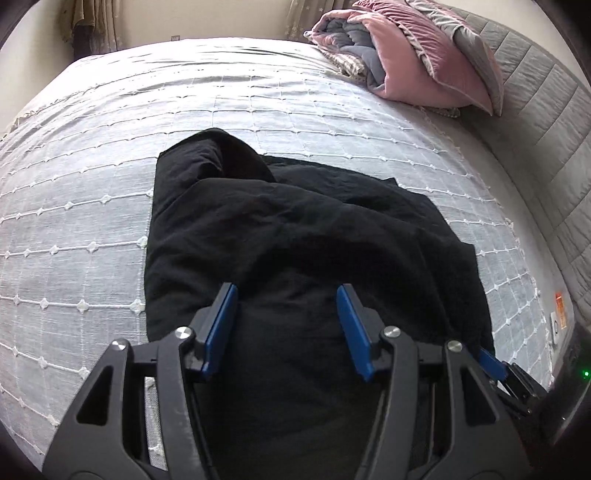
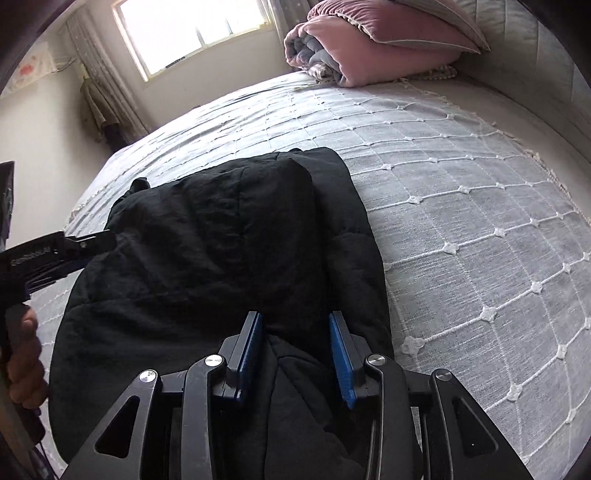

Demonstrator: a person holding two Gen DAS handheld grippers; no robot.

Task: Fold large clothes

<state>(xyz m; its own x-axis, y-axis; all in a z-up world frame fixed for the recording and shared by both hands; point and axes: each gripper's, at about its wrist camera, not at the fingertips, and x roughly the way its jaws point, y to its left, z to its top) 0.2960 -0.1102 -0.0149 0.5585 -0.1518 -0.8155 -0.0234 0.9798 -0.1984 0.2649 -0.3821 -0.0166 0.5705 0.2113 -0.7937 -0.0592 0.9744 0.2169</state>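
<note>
- Holding two grippers, we see one black rumpled cloth garment [image 1: 295, 229] beneath both, on the white quilted bedspread [image 1: 92, 206].
- Left gripper [image 1: 286, 297]: jaws apart, gripping nothing.
- Right gripper [image 2: 295, 325]: jaws pinch a garment fold.
- One pink folded quilt [image 1: 402, 55] lies far ahead.

Glaring window [image 2: 192, 33] daylight, perhaps overexposed
</note>
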